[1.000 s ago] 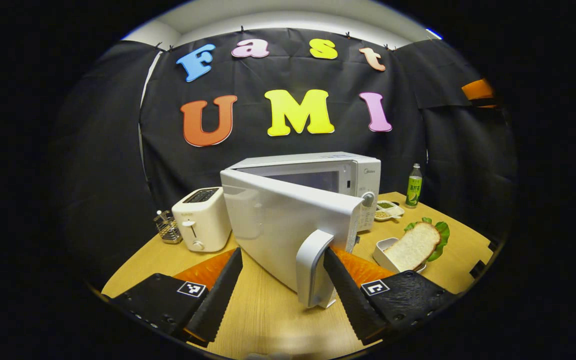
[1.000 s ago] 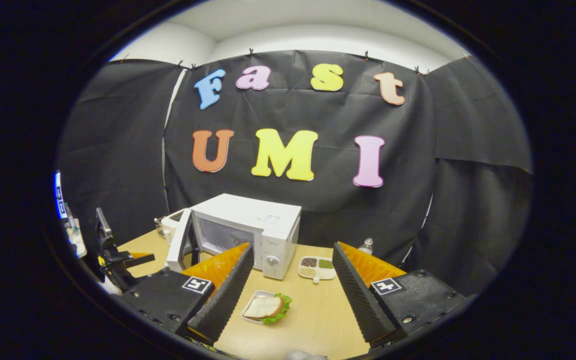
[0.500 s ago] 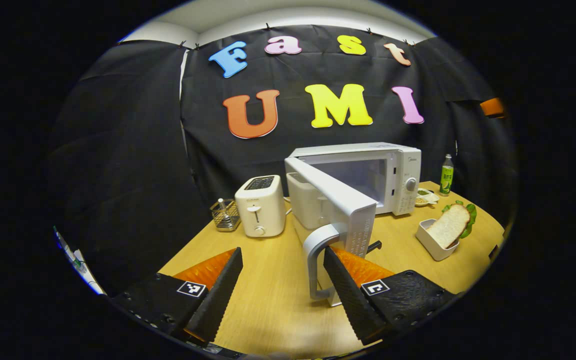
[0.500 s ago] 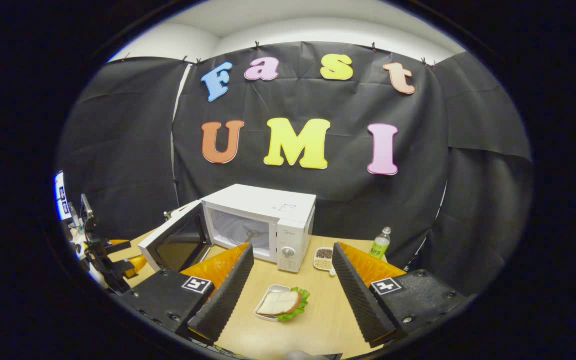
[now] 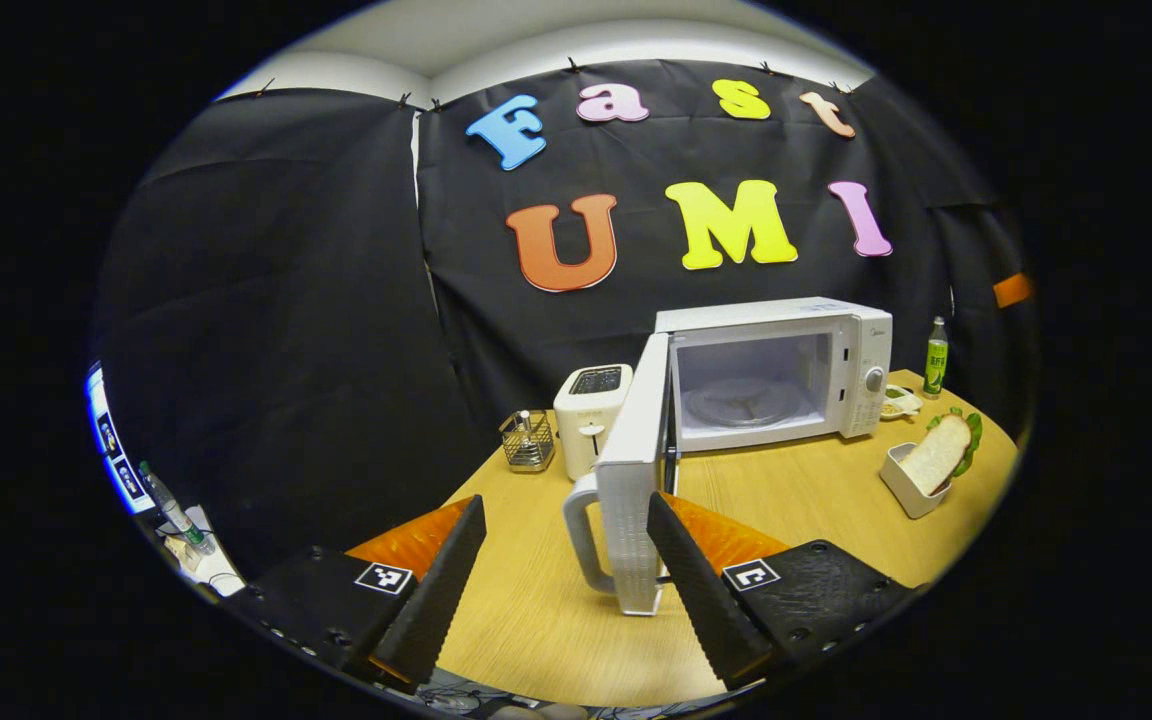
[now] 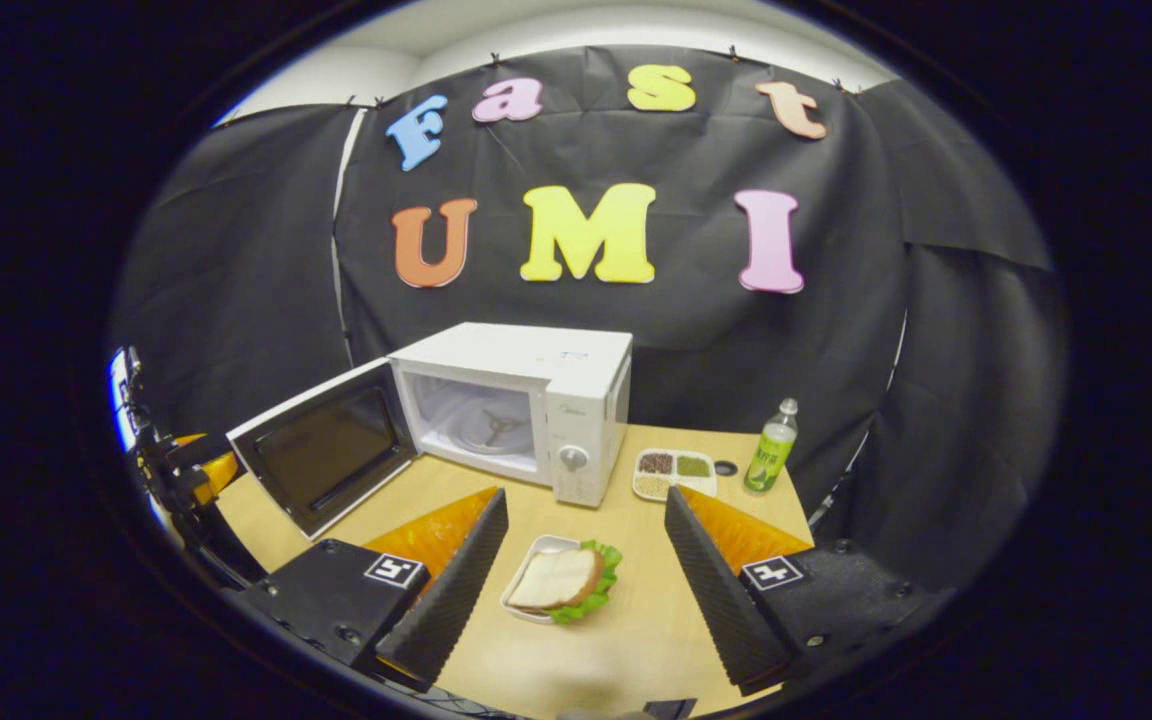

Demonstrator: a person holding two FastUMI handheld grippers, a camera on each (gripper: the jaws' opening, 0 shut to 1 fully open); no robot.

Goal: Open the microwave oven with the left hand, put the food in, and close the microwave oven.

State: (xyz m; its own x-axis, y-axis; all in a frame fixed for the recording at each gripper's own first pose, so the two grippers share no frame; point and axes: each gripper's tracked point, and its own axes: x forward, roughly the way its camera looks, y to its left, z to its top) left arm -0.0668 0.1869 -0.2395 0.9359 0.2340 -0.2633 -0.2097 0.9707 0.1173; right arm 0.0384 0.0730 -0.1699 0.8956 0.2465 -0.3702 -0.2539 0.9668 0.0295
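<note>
The white microwave [image 5: 861, 350] stands at the back of the table with its door [image 5: 636, 450] swung wide open and the turntable showing inside. The door's handle [image 5: 578, 535] sits between the fingers of my left gripper [image 5: 565, 502], which is open; whether a finger touches the door edge I cannot tell. In the right gripper view the microwave [image 6: 581, 400] and its open door [image 6: 321, 455] are left of centre. A sandwich with lettuce in a white dish [image 6: 558, 580] lies on the table just beyond my open right gripper [image 6: 586, 494]. The same dish [image 5: 931, 460] appears at the far right.
A white toaster [image 5: 591, 405] and a wire basket [image 5: 526, 440] stand left of the microwave. A green bottle [image 6: 771, 450] and a divided tray of grains [image 6: 674, 472] sit to its right. The wooden table [image 6: 636, 640] ends close in front of both grippers.
The microwave door has swung from partly open to wide open, with the left gripper moving leftward along with the handle. The right gripper has come nearer to the sandwich.
</note>
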